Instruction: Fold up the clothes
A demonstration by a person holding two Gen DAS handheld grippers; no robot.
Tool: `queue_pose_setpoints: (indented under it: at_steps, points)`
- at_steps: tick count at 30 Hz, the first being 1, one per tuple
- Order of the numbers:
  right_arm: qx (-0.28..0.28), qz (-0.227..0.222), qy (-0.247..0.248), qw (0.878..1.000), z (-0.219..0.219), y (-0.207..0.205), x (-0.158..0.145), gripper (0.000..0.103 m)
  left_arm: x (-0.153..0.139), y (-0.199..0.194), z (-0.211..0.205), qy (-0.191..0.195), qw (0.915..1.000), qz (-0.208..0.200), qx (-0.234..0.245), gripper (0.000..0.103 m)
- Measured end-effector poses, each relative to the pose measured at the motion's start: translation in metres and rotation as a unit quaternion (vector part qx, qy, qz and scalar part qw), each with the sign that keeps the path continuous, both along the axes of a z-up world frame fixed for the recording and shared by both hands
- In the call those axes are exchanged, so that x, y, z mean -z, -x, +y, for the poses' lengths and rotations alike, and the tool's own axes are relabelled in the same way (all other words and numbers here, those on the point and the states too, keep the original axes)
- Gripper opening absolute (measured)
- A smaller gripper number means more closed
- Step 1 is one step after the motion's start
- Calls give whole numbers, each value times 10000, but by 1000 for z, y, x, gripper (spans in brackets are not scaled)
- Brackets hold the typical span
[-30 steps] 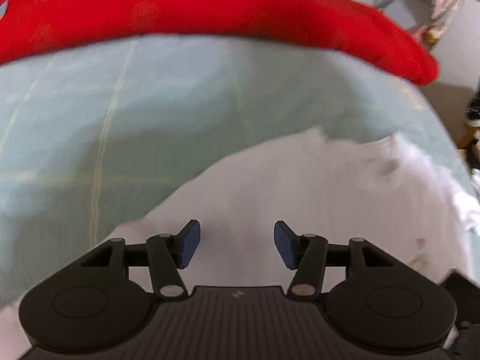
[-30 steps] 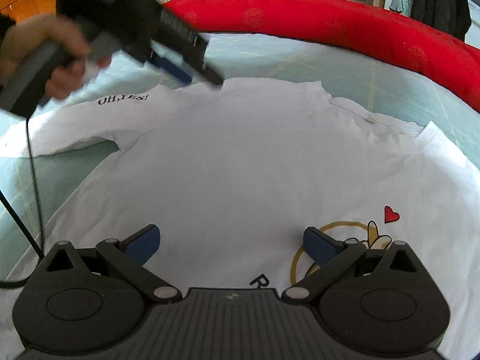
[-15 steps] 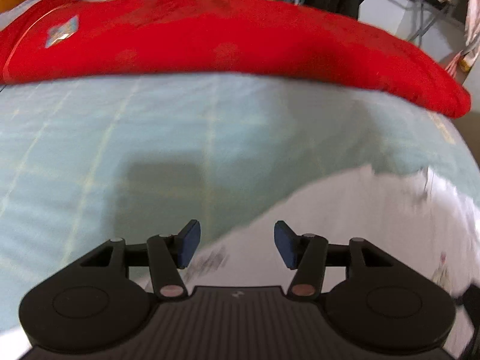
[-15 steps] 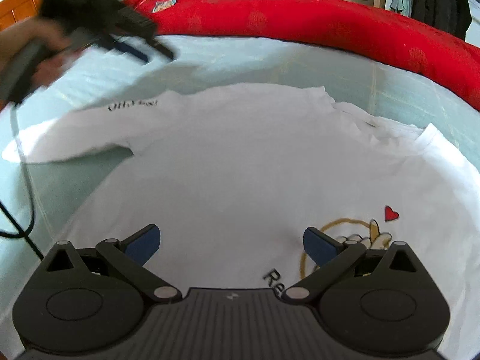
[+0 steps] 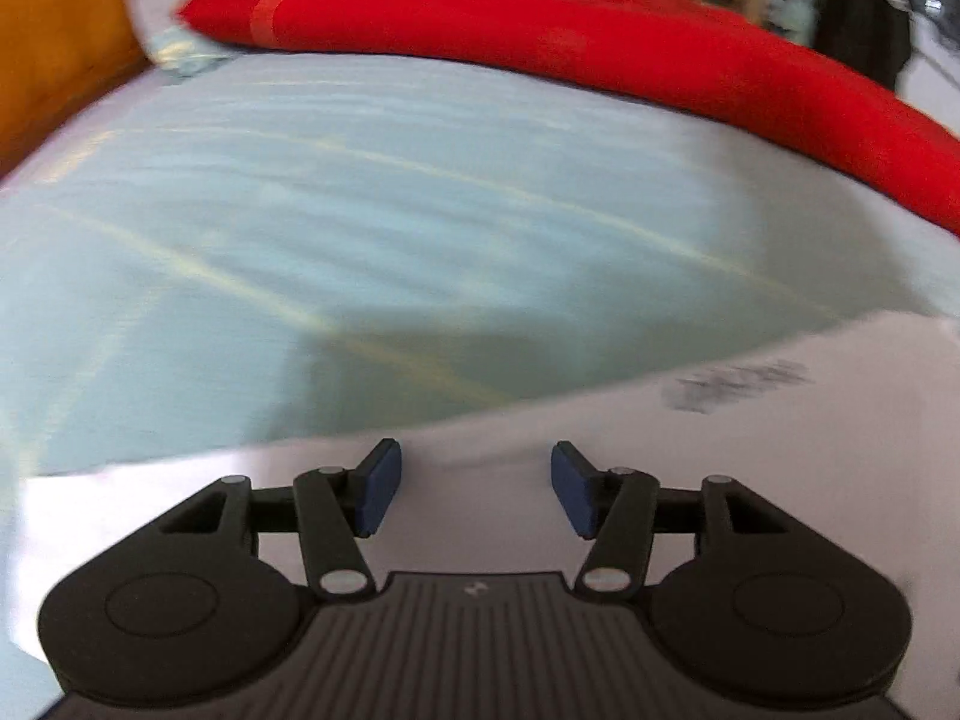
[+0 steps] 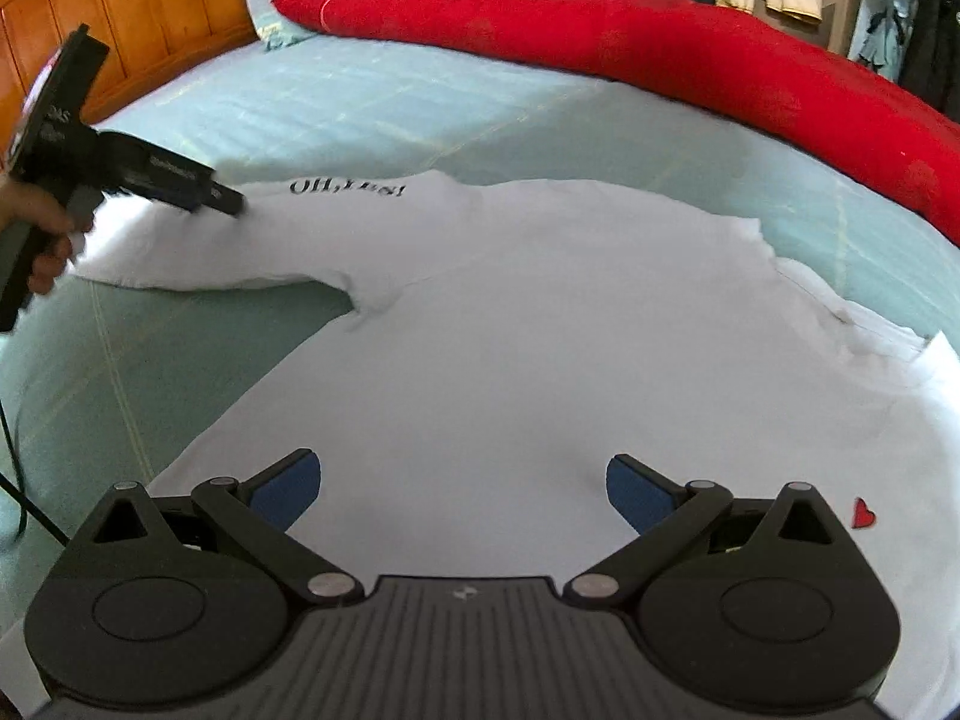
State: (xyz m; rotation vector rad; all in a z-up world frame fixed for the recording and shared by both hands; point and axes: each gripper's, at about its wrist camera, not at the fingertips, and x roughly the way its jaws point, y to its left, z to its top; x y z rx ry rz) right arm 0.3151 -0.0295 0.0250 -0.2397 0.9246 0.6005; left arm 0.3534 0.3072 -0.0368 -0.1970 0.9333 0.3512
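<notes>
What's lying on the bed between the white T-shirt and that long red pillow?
Nothing: only bare pale green bedsheet separates the white T-shirt from the red pillow. The right wrist view shows it most clearly; the left wrist view, though blurred, agrees.

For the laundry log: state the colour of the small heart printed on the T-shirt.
Red heart on the white T-shirt; clearest in the right wrist view.
</notes>
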Motion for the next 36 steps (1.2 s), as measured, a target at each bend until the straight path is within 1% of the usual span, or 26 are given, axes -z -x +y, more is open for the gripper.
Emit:
queue_pose_setpoints:
  at_steps: [3, 5, 7, 9, 10, 11, 13, 14, 16, 18, 20, 22, 24, 25, 26, 28, 30, 32, 33, 35, 36]
  points:
    - [31, -18, 1, 10000, 9, -5, -2, 103, -12, 10, 27, -53, 9991, 54, -410, 53]
    - [48, -34, -57, 10000, 14, -10, -5, 103, -23, 25, 33, 37, 9989, -99, -458, 54]
    - [27, -53, -74, 10000, 21, -13, -7, 103, -25, 36, 27, 190, 9992, -208, -269, 58]
    - [-27, -58, -71, 10000, 29, -14, -7, 103, -17, 44, 17, 72, 9999, -99, 10, 59]
    - [-59, -58, -69, 9999, 33, -14, -7, 103, -9, 47, 15, 11, 10000, -23, 71, 59]
    - [-88, -60, -62, 9999, 36, -14, -7, 103, -2, 51, 17, -12, 10000, 41, 37, 59]
    - [-145, -64, -49, 9999, 42, -13, -7, 103, 6, 67, 29, 20, 9997, -38, -222, 61]
    - [-170, -62, -38, 9998, 45, -12, -7, 103, 4, 78, 36, 68, 9991, -45, -413, 61]
    - [-177, -23, 34, 9998, 49, -11, -4, 103, 4, 90, 49, 176, 9976, 96, -670, 61]
    - [-167, 43, 139, 9998, 51, -10, -1, 103, -2, 92, 52, 237, 9970, 261, -695, 59]
    - [-131, 106, 214, 9996, 50, -9, 1, 103, -13, 83, 48, 224, 9972, 410, -585, 56]
    - [-144, 120, 317, 9993, 53, -7, 7, 103, -26, 72, 39, 370, 9987, 192, -277, 56]
    - [-156, 134, 420, 9989, 55, -4, 12, 103, -37, 52, 22, 699, 9973, -141, 192, 59]
    - [-163, 141, 471, 9987, 56, -2, 14, 103, -39, 39, 13, 861, 9950, -252, 433, 60]
    - [-169, 148, 523, 9984, 58, -1, 17, 103, -38, 24, 0, 1090, 9904, -315, 793, 60]
    - [-157, 101, 609, 9980, 60, 2, 21, 103, -33, -3, -23, 1295, 9820, -323, 1335, 61]
    - [-98, 51, 623, 9980, 61, 3, 23, 103, -25, -29, -49, 1298, 9729, -347, 1882, 61]
    - [-64, 31, 652, 9978, 62, 4, 23, 103, -16, -47, -71, 1268, 9676, -392, 2148, 60]
    - [-51, 27, 650, 9979, 62, 4, 23, 103, -14, -53, -80, 1256, 9653, -344, 2264, 60]
    - [-41, 8, 616, 9981, 62, 6, 21, 103, -2, -63, -96, 841, 9644, -235, 2494, 61]
    - [-35, 10, 588, 9983, 60, 7, 21, 103, 6, -65, -98, 684, 9649, -61, 2535, 61]
